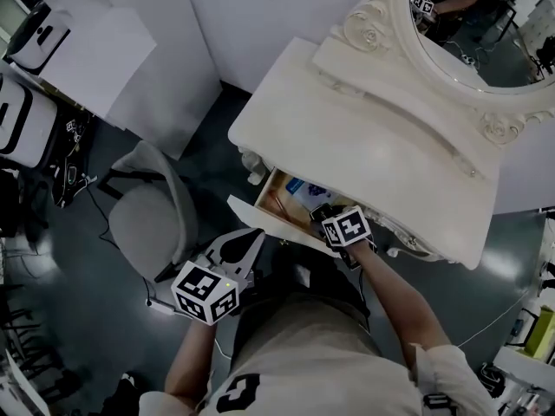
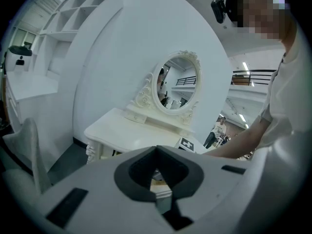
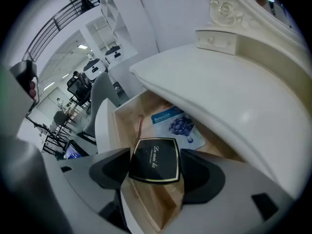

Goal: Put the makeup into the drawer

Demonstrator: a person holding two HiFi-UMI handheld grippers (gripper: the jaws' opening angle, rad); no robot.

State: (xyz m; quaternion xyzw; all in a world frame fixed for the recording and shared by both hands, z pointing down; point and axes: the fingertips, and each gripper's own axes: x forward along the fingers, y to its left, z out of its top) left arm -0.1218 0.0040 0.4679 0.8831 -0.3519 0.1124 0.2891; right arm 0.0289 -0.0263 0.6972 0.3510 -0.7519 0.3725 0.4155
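Holding black compact (image 3: 155,160) over open drawer (image 3: 152,206)

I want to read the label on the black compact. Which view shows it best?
The right gripper view: the black compact fills the centre, clamped between the jaws above the open drawer. In the head view the right gripper hides it; the left gripper view misses it.

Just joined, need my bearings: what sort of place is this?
Likely a mock bedroom corner inside a large lab or office hall: white dressing table, oval mirror above it, mezzanine railing behind.
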